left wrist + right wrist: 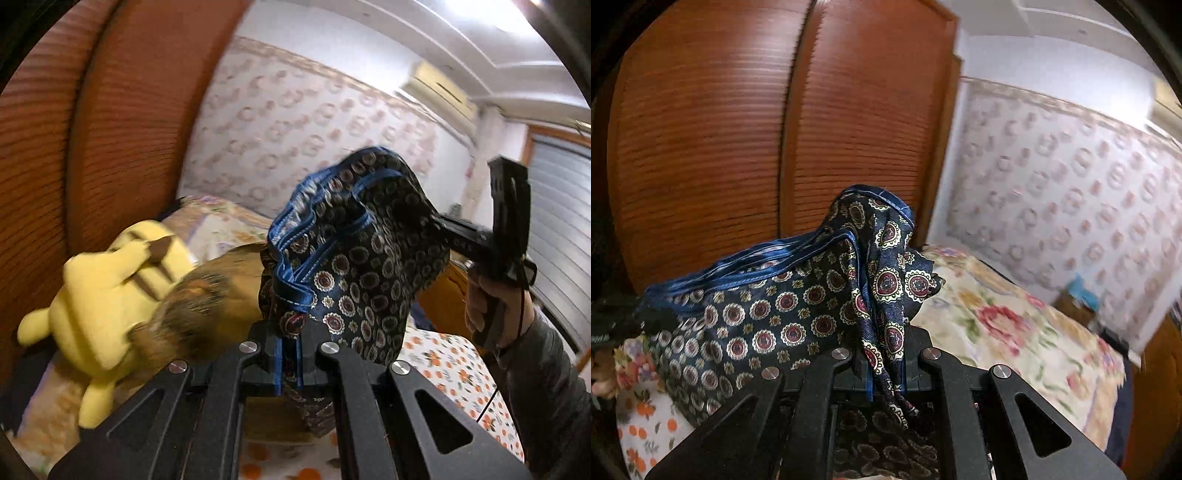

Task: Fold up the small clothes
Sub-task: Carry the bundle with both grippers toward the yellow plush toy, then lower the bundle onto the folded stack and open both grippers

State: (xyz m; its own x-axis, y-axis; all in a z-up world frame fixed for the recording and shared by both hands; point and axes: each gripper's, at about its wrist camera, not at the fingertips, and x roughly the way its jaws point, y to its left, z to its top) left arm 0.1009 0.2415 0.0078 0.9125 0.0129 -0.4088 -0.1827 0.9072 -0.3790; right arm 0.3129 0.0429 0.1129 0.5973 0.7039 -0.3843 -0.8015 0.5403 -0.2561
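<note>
A small dark blue garment (354, 258) with a medallion print and bright blue trim hangs in the air, stretched between both grippers. My left gripper (290, 350) is shut on one trimmed corner. In the left wrist view the right gripper's black body (491, 236) shows at the right, held by a hand (480, 306), with the cloth covering its fingertips. In the right wrist view my right gripper (886, 365) is shut on another corner of the garment (768, 314), which runs off to the left.
A yellow plush toy (107, 291) and a brown plush (207, 295) lie on the bed by an orange-brown slatted wardrobe (775, 129). A floral quilt (1015, 332) covers the bed; an orange-flower sheet (454, 373) lies below. Patterned wallpaper (1071, 184) is behind.
</note>
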